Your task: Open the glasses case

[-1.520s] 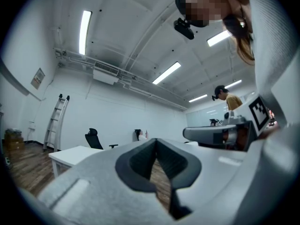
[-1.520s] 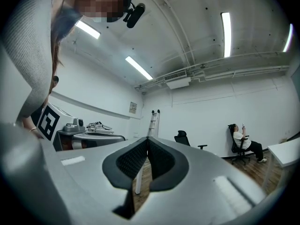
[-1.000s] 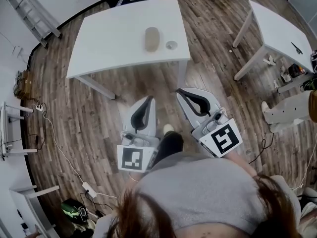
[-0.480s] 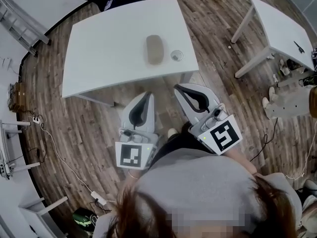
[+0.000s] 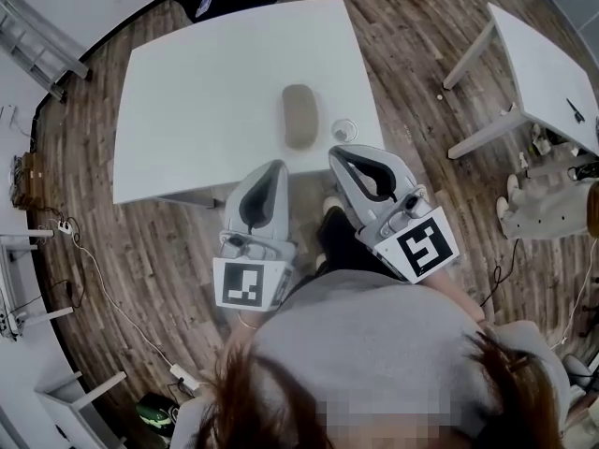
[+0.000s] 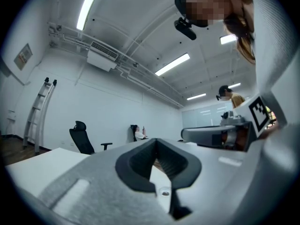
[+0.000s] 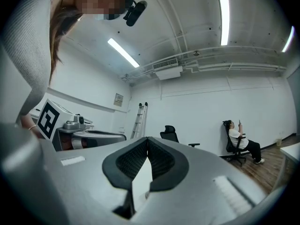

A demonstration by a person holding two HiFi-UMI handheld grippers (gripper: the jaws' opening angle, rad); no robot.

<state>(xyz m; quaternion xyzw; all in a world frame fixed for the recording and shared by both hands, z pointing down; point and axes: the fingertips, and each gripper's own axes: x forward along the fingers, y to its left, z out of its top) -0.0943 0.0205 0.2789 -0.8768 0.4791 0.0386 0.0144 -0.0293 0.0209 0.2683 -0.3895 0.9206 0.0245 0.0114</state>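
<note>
My left gripper point(image 5: 277, 166) clenched, empty; right gripper point(image 5: 339, 152) same. Glasses case point(image 5: 299, 116) at 12 o'clock on table point(image 5: 187, 101), closed, untouched.

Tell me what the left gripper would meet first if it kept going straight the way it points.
Probably the glasses case on the white table; the left gripper points roughly at it, though height is unclear.

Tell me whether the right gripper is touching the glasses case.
Apart. The head view shows bare table between the right gripper and the glasses case; its jaws are shut on nothing.
</note>
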